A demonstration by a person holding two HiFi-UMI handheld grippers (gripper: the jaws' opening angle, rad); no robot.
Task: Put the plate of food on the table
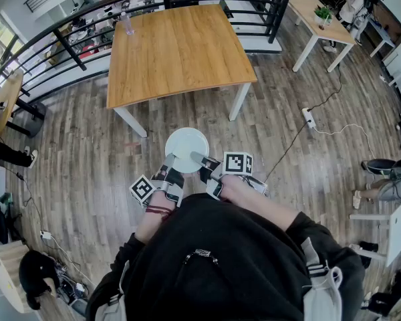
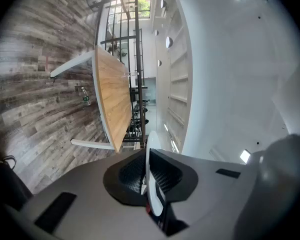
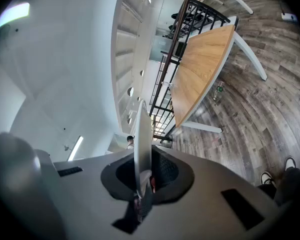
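A round white plate (image 1: 186, 148) hangs level in front of me, above the wooden floor and short of the table. My left gripper (image 1: 168, 160) is shut on the plate's near left rim, and my right gripper (image 1: 198, 158) is shut on its near right rim. In the left gripper view the plate (image 2: 150, 156) shows edge-on between the black pads. The right gripper view shows the same plate (image 3: 141, 139) edge-on in its jaws. The wooden table (image 1: 177, 49) with white legs stands just ahead. No food is visible on the plate from the head view.
A clear bottle (image 1: 126, 23) stands near the table's far left corner. A black railing (image 1: 87, 19) runs behind the table. A second wooden table (image 1: 317, 15) stands at the far right, and a power strip (image 1: 309, 118) with a cable lies on the floor to the right.
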